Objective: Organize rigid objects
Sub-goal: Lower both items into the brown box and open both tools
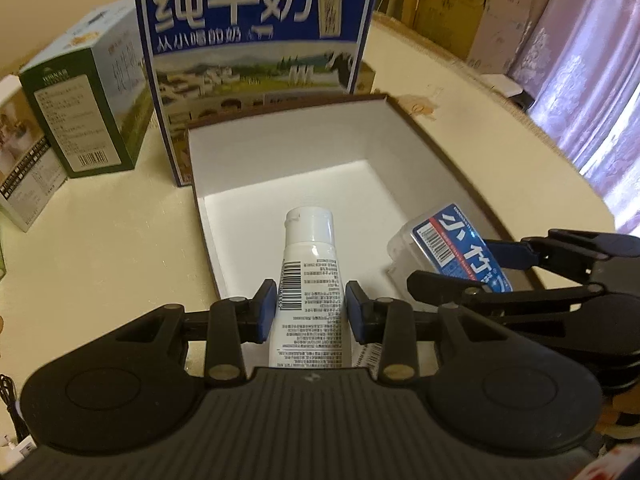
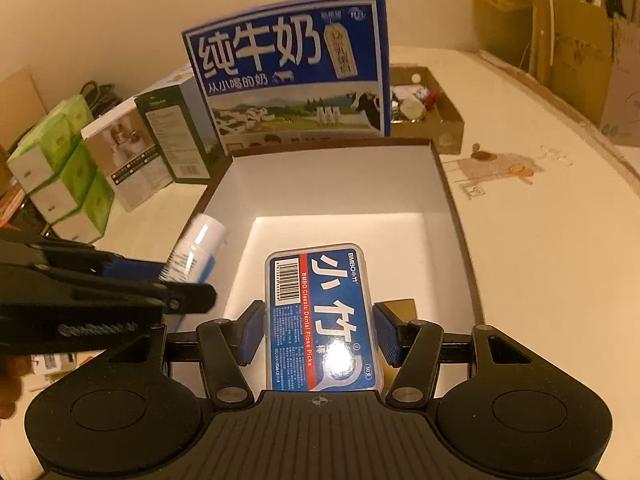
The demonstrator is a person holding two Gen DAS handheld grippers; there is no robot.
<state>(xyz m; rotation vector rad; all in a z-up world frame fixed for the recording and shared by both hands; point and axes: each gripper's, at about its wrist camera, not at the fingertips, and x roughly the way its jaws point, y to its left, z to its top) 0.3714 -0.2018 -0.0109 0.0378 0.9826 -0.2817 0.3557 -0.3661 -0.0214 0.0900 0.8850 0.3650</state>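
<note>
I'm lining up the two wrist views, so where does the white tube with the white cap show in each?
Left wrist view: the white tube is at lower centre, clamped in the left hand-held gripper, cap pointing into the open white-lined box.
Right wrist view: the tube is at left of centre, over the box's left wall.
Shared landmark: the blue milk carton standing upright behind the box.

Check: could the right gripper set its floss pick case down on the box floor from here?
Probably yes: the right gripper holds the floss pick case over the open box; the floor ahead looks bare, with the tube off left.
</note>
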